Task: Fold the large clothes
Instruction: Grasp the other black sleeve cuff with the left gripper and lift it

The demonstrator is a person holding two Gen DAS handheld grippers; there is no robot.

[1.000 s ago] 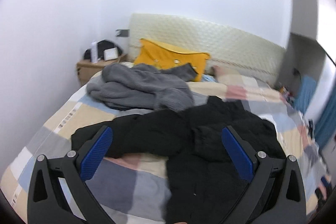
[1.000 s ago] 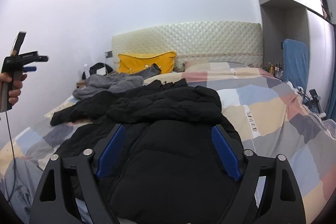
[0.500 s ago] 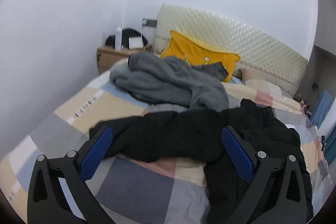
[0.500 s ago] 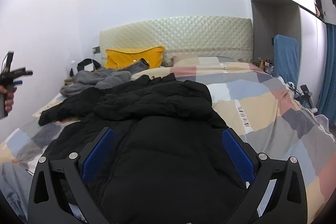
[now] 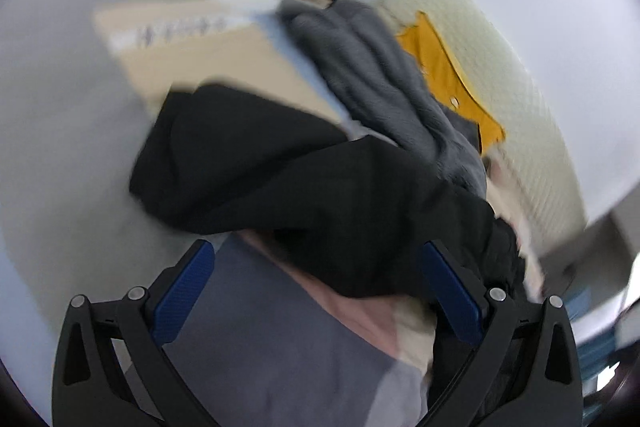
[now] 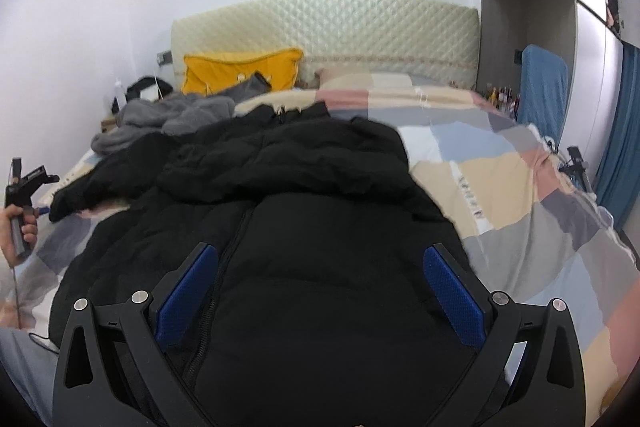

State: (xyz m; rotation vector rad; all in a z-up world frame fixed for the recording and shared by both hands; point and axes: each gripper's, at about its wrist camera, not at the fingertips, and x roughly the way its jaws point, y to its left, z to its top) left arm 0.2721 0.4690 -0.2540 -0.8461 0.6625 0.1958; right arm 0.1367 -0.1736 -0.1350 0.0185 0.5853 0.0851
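Black puffy fabric fills most of both views: it is a large black jacket point(image 6: 304, 227) that lies spread on the patchwork bed cover point(image 6: 520, 195), with its hood bunched toward the headboard point(image 6: 328, 27) and one sleeve point(image 6: 108, 179) stretched out to the left edge of the bed. The left wrist view is tilted and strongly blurred, so the fine details there are hard to read; only the sleeve end point(image 5: 248, 163), a grey fleece garment point(image 5: 384, 75) behind it and a yellow pillow point(image 5: 448, 79) can be told. The lower hem of the jacket is cut off under the right gripper point(image 6: 320, 291), and the bedside table at the far left is too small and unclear to describe. The right gripper has its blue pads point(image 6: 452, 299) as wide apart as they go, over the jacket's front near the zipper; whether they touch the fabric I cannot tell, and they press on nothing. The left gripper point(image 5: 316, 291) also stands wide, just before the sleeve end, with nothing held between its pads. In the right wrist view, a hand point(image 6: 16, 231) at the left border holds this left gripper by its handle, close beside the sleeve tip.
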